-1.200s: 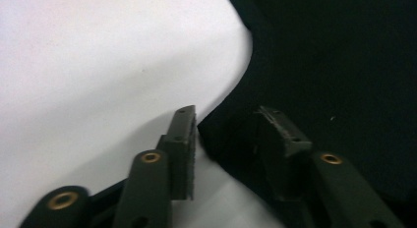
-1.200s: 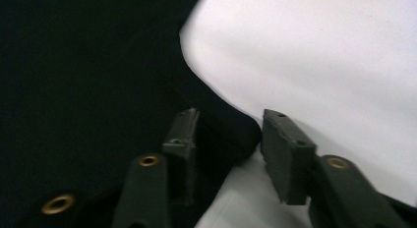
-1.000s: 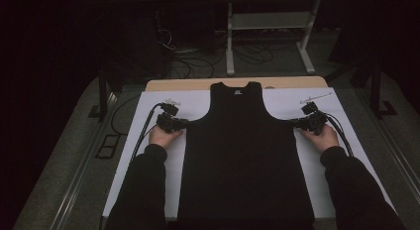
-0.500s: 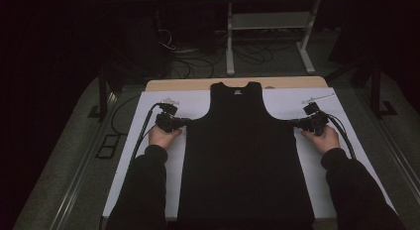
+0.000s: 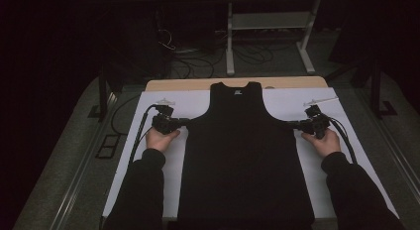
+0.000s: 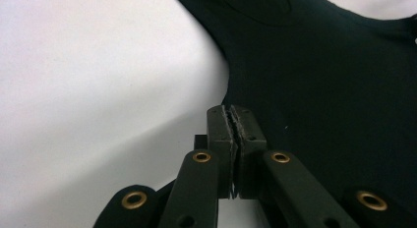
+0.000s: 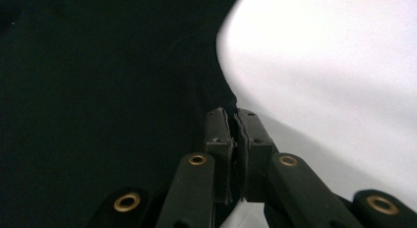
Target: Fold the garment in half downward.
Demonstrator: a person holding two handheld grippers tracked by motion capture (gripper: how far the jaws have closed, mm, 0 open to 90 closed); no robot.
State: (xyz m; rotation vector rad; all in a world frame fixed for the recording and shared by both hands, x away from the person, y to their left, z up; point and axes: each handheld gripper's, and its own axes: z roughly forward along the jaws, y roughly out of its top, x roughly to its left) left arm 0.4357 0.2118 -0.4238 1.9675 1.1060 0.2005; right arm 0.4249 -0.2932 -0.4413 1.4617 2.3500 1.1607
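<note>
While its two black jaws were pressed together with only a thin seam between the pads, the left gripper [image 6: 231,121] sat at the bottom of the armhole of a black tank top [image 6: 334,90], right at the cloth's edge; whether any fabric was pinched between the pads could not be told. The right gripper [image 7: 235,121] was closed just as tightly, its tips at the matching underarm edge on the other side, and again a pinch of cloth could not be confirmed.

From above, the left gripper [image 5: 182,122] pointed inward toward the garment's left side, held by the person's left hand [image 5: 161,139]. The right gripper [image 5: 293,124] pointed inward from the opposite side, held by the right hand [image 5: 324,142]. Dark sleeves came up from the bottom edge. A cable trailed from each gripper over the table.

The tank top [image 5: 242,165] lay flat and spread out in the middle of a white sheet [image 5: 148,165], neck away from the person, hem at the near edge. The sheet covered a table whose wooden edge [image 5: 297,83] showed along the far side. Beyond it, on the dim floor, stood a light metal frame [image 5: 267,27] among loose cables [image 5: 198,61].
</note>
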